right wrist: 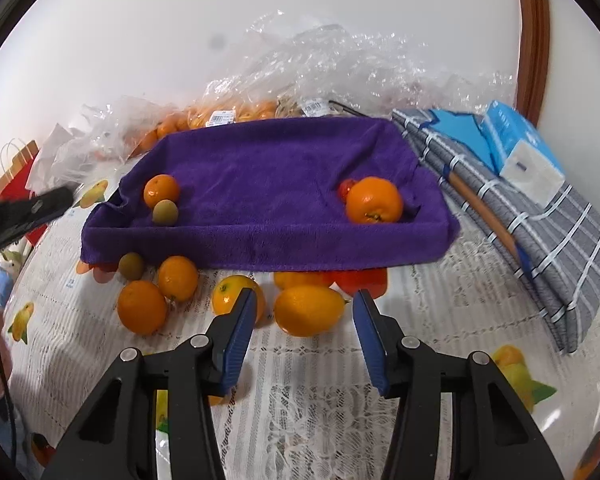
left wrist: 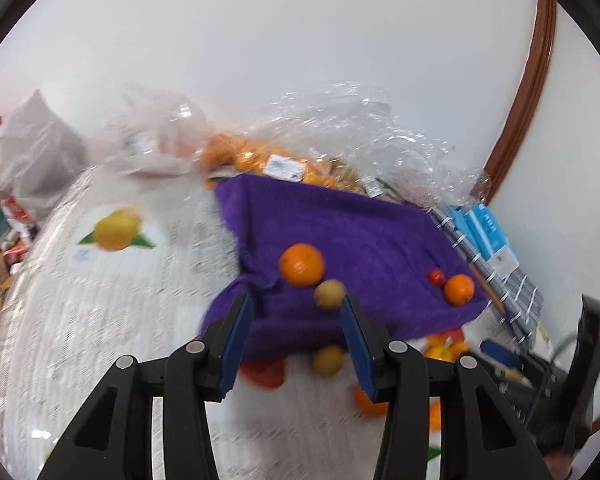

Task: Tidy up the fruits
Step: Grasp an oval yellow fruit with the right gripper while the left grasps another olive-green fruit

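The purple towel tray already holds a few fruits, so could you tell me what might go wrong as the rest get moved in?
1. Loose oranges crowd together in front of the purple towel tray; the open right gripper reaching for the yellow-orange fruit may nudge its neighbours into rolling.
2. The towel's soft front edge could catch a fruit carried in low.
3. The left gripper hangs open over the tray's corner; both hands may collide there.

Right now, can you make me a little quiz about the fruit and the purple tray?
1. True or false: the right gripper is squeezing a fruit.
2. How many fruits lie in the purple tray? A two, B four, C seven.
3. Fill in: the small red fruit touches an ____.

Key: 1 false, its jaws are open and empty. 2 B. 3 orange.
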